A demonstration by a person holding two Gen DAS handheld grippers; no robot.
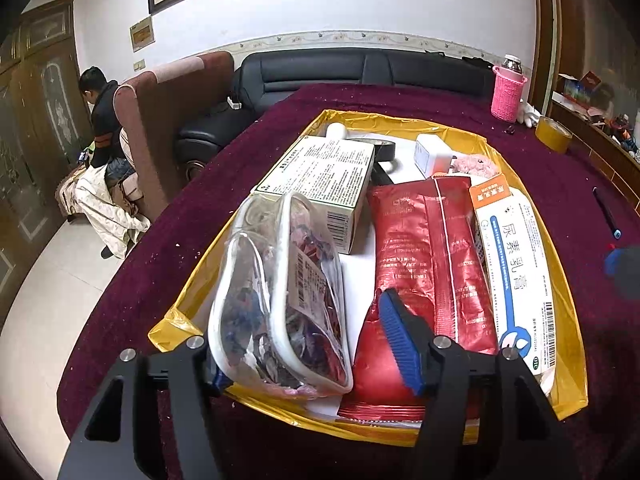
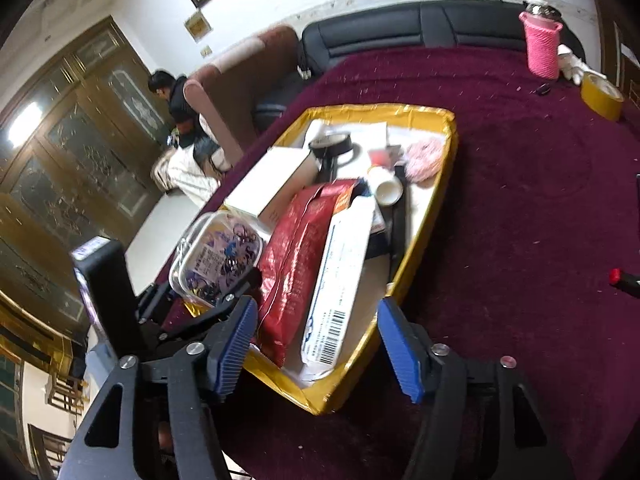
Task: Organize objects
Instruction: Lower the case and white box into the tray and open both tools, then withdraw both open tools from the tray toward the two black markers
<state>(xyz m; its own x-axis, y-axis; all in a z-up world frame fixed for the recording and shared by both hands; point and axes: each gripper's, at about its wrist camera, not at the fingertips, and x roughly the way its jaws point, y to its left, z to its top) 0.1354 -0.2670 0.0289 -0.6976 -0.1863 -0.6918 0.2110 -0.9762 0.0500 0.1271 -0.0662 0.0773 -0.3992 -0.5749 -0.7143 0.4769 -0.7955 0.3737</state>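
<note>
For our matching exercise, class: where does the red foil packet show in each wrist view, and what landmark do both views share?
Left wrist view: the red packet lies right of centre in the yellow tray, between the clear pouch and the white box.
Right wrist view: the red packet lies at centre-left, left of the white box.
Shared landmark: the pink bottle sleeve, top right on the table.

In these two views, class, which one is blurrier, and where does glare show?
Right wrist view: motion blur smears the tray contents and the far door. Left wrist view: sharper, box print visible; glare on the clear pouch and red packet. Both bend straight edges.
</note>
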